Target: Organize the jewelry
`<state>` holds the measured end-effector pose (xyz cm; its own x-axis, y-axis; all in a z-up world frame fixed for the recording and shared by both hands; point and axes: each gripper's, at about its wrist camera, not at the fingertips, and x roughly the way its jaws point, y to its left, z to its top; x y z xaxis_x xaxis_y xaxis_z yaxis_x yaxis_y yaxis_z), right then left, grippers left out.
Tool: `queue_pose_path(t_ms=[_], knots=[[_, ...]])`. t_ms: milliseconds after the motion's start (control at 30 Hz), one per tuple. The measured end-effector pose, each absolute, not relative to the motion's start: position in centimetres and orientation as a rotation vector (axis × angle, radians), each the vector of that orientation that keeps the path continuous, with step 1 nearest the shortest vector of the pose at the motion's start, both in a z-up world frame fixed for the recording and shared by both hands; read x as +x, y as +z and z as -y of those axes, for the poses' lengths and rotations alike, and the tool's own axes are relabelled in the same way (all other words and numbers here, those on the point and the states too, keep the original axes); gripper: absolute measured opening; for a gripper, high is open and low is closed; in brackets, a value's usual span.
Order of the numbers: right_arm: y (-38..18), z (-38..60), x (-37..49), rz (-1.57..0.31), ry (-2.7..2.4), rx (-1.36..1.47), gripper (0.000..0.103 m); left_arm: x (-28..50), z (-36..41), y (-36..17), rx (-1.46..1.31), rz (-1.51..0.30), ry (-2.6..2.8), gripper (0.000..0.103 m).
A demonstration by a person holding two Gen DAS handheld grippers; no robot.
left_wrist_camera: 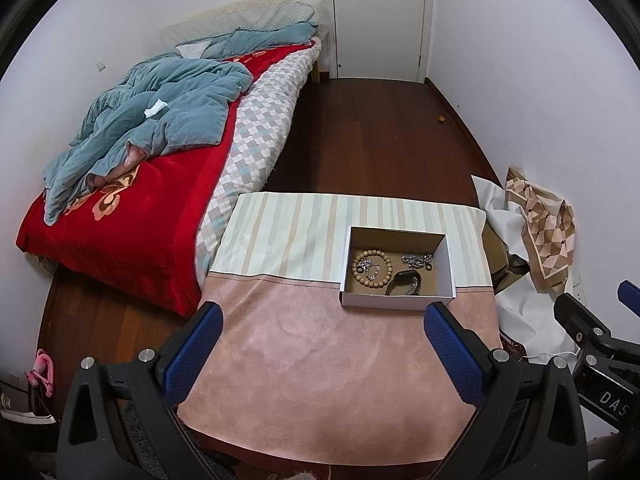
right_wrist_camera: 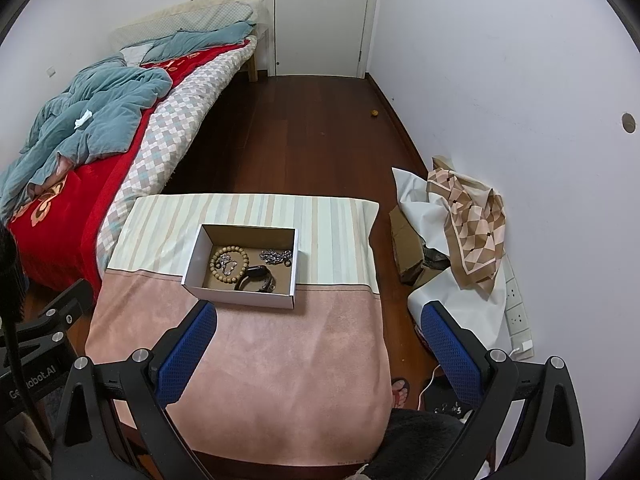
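On the counter, the jewelry (beads, chain, band) is seen gathered in the box, both claws spread wide and empty, so sorting seems finished and only withdrawal is called for

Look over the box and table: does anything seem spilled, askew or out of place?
Nothing stands out. The bead bracelet, silver chain and black band all lie inside the box; none on the cloth.

Jewelry in box — on table
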<state>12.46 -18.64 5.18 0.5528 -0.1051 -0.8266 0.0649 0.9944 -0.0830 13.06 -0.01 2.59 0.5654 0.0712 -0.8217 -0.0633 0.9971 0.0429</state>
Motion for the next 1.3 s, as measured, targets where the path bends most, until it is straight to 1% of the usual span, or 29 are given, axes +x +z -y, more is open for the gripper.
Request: queue_pose_path(t_ms=[1300], knots=[[5.4, 18.6, 12.2, -0.980, -0.095, -0.041, 0.103, 13.2, 0.9, 3.8, 0.003, -0.955, 0.075, 0.103]])
